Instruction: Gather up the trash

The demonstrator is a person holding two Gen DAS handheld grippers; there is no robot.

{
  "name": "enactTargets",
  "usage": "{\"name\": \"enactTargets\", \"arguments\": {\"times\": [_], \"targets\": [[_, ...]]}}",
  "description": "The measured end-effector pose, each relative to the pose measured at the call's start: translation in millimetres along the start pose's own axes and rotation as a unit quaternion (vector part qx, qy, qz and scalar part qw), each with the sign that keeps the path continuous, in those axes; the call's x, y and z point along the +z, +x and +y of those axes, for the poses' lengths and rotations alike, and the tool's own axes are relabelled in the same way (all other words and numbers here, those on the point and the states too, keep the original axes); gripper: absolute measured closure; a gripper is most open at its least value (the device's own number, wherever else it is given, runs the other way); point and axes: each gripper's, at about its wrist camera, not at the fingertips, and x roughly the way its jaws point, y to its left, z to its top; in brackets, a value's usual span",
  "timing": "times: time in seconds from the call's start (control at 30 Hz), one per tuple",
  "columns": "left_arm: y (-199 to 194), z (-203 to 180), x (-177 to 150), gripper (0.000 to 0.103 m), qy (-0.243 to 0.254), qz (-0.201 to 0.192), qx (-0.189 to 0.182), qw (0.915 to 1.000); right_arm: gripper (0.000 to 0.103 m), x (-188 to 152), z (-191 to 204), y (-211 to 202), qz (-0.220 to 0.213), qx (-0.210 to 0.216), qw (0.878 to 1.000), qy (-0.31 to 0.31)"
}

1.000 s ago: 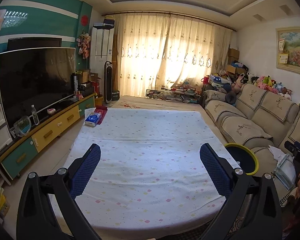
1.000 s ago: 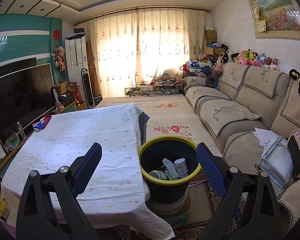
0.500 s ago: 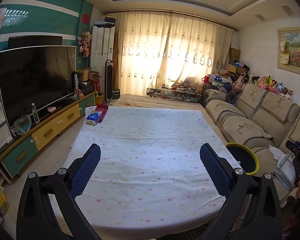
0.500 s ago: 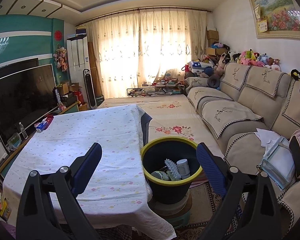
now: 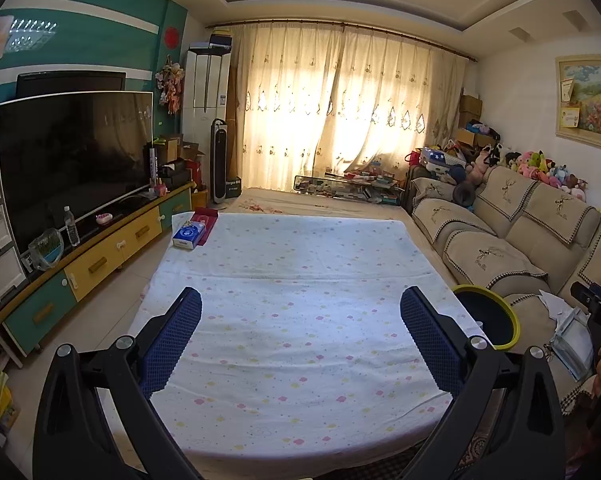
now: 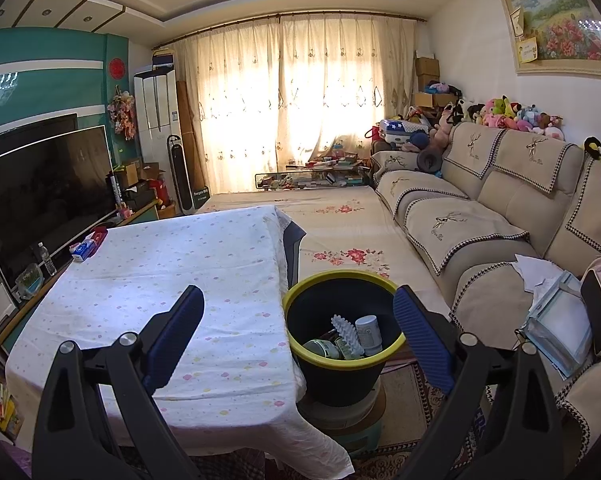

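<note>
Change since a second ago: you are drawing both views back slightly, nothing else is moving; the cloth-covered table (image 5: 300, 300) is showing no loose rubbish, so collection is probably near its end. Left tongs (image 5: 300, 334): you are holding them released, empty, above the table's near edge. Right tongs (image 6: 298, 328): likewise released and empty, straddling the table's near right corner and the bin. Bin (image 6: 342, 364), black with yellow rim, is standing on the floor just beside that corner; it is holding the trash: a white ridged piece (image 6: 346, 332), a small white jar (image 6: 367, 330), a greenish container (image 6: 320, 348). Tissue box (image 5: 188, 234) is resting at the table's far left corner, likely not trash.
</note>
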Motion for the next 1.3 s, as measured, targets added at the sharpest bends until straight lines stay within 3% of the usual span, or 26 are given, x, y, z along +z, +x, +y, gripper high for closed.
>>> {"name": "enactTargets", "arguments": {"times": [1.3], "targets": [[12.2,-1.2,-8.8,0.005,-0.004,0.013,-0.008,0.9999,0.012,-5.7,0.5,9.6,0.009,0.009,1.0,0.007]]}}
